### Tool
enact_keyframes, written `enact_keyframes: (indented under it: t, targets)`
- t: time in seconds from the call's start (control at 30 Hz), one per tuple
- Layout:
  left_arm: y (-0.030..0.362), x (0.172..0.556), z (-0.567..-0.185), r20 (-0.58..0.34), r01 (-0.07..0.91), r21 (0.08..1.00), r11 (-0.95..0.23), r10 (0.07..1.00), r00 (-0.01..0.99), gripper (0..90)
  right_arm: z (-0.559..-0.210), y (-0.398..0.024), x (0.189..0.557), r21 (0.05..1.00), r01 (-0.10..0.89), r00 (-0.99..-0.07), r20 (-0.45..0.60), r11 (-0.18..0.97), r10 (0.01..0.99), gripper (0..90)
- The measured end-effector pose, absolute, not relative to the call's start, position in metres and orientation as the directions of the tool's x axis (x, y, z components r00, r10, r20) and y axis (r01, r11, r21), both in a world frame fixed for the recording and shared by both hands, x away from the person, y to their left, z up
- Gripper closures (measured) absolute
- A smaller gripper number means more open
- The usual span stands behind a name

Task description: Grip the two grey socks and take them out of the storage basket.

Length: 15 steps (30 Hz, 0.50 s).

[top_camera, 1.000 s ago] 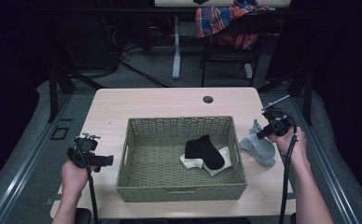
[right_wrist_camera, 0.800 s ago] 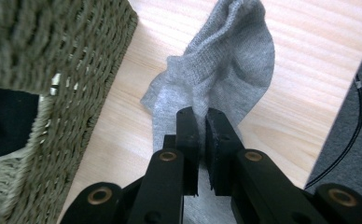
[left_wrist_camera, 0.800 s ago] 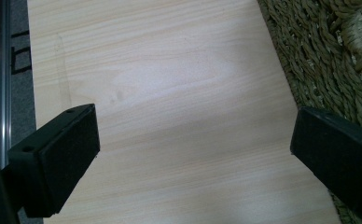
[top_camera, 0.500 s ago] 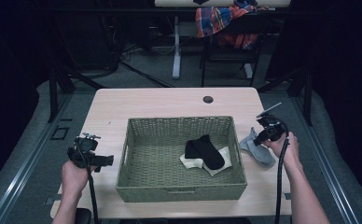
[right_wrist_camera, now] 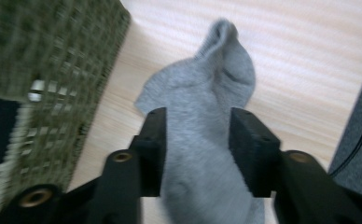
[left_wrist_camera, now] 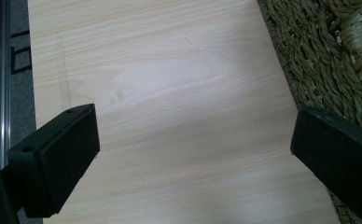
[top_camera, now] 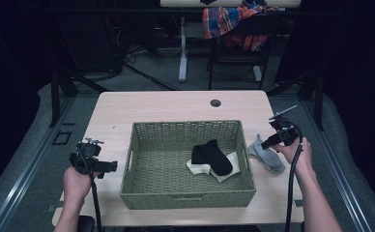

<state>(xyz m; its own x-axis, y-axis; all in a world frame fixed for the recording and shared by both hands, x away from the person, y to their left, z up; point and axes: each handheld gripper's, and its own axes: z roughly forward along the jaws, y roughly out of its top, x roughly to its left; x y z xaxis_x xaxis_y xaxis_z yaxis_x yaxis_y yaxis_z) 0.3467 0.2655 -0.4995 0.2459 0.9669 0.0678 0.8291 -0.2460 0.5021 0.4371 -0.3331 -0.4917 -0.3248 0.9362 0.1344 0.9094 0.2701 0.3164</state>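
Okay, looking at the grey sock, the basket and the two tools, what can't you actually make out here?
- Grey sock: in the right tool view its near end is cut off by the bottom edge, and blur leaves it unclear whether the right tool, whose jaws have just been opening, touches it.
- White sock: high view, largely covered by the black sock.
- Basket: left tool view, cut off by the right edge.

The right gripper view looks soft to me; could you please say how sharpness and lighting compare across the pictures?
Right gripper view: motion-blurred, especially the green woven basket. Left gripper view: sharp, with soft glare on the pale wooden table. High view: table lit, surroundings dark.
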Motion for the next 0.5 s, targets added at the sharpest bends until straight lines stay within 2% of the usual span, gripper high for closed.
enact_keyframes:
  t: [0.07,0.1,0.2,0.23,0.37,0.5]
  targets:
    - [0.266,0.347,-0.5,0.066,0.828,0.504,-0.244,0.967,0.245,1.4,-0.483,-0.334,0.432,0.354,0.9,-0.319,0.135,0.256,0.938,46.0]
    - [0.265,0.347,-0.5,0.066,0.827,0.506,-0.243,0.967,0.244,1.4,-0.479,-0.334,0.43,0.369,0.895,-0.318,0.136,0.25,0.938,44.4]
    - [0.266,0.347,-0.499,0.067,0.828,0.506,-0.243,0.968,0.244,1.4,-0.47,-0.334,0.424,0.392,0.883,-0.338,0.145,0.259,0.93,35.2]
    - [0.266,0.347,-0.499,0.067,0.828,0.506,-0.244,0.968,0.244,1.4,-0.467,-0.333,0.422,0.4,0.879,-0.342,0.144,0.261,0.929,28.8]
    - [0.267,0.347,-0.5,0.066,0.828,0.506,-0.241,0.968,0.242,1.4,-0.46,-0.332,0.413,0.426,0.862,-0.363,0.143,0.274,0.921,15.0]
    - [0.266,0.347,-0.5,0.063,0.827,0.509,-0.24,0.968,0.242,1.4,-0.457,-0.33,0.401,0.449,0.848,-0.382,0.148,0.282,0.912,9.2]
